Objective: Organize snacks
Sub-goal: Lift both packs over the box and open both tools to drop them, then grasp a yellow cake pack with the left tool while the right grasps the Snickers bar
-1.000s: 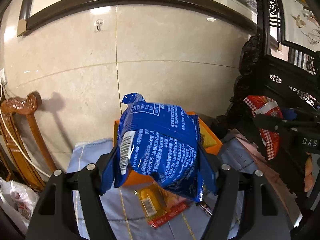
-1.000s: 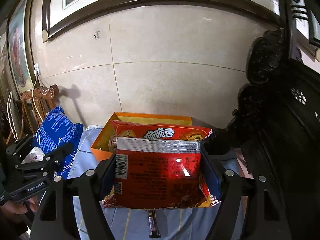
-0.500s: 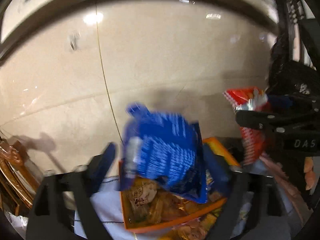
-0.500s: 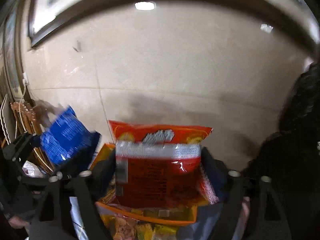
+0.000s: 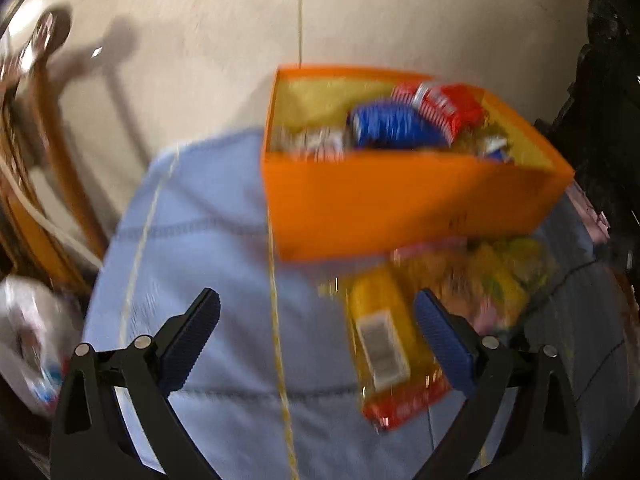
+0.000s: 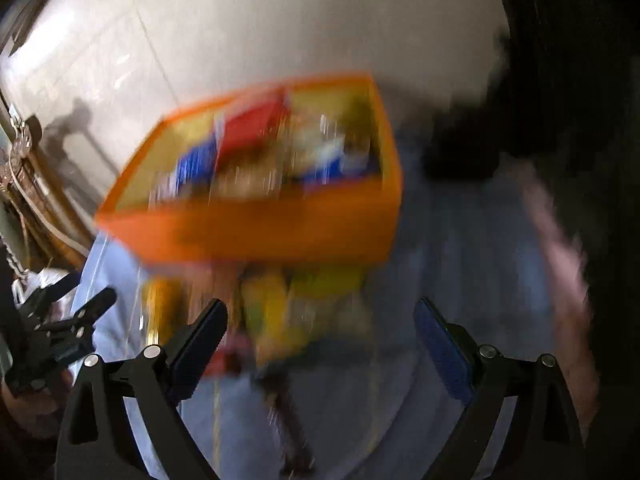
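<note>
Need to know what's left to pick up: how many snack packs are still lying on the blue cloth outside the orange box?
2 at least: a yellow pack with a red end and a yellow-green bag, both in front of the orange box. Blur may hide more.

Matt orange box (image 5: 400, 200), card by the look of it, sits on soft quilted blue cloth (image 5: 208, 248) with stitched seams. Glossy crinkly plastic on the blue packet (image 5: 392, 130) and red packet (image 5: 448, 108). Polished pale stone wall (image 5: 200, 40); varnished wooden chair (image 5: 48, 128).
</note>
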`<state>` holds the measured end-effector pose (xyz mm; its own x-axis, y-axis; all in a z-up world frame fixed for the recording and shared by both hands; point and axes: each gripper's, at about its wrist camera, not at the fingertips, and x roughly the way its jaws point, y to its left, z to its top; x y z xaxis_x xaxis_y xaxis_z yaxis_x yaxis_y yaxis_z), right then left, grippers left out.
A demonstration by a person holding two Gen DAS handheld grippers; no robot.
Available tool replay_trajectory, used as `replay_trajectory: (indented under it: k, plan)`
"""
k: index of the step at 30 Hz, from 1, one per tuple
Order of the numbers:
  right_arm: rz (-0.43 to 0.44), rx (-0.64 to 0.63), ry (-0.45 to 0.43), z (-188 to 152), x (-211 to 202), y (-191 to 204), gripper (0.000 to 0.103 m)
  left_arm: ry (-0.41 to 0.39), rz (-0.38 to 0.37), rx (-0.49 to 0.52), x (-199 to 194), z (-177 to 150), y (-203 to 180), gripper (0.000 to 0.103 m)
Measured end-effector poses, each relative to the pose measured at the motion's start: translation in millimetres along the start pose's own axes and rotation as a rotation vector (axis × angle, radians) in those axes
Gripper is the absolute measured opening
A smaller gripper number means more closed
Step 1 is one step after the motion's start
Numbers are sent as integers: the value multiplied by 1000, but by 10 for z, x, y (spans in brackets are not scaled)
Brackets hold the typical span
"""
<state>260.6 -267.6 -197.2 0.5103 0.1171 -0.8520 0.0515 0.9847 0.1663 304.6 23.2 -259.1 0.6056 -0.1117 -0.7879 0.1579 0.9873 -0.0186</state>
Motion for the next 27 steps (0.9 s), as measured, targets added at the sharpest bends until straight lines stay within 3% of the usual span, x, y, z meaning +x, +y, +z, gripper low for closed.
replay_trajectory:
  k: [5, 7, 11, 17, 24, 27]
  plan:
    - [-3, -92, 66, -493, 121, 185, 94, 26, 2, 24, 52, -170, -126, 95]
    - [-19, -55, 94, -624, 183, 155, 94, 24, 0, 37, 87, -152, -188, 95]
    - [34, -7, 111, -702, 273, 118, 94, 29, -2, 73, 207, -121, -368, 95]
    - [-25, -87, 131, -715, 425, 265, 94, 51, 14, 121, 395, -175, -546, 95]
    - [-111, -171, 187, -867, 708, 369, 96, 96, 77, 74, 642, -206, -443, 95]
    - [-102, -170, 123, -941, 663, 342, 100, 124, 102, 32, 718, -278, -314, 95]
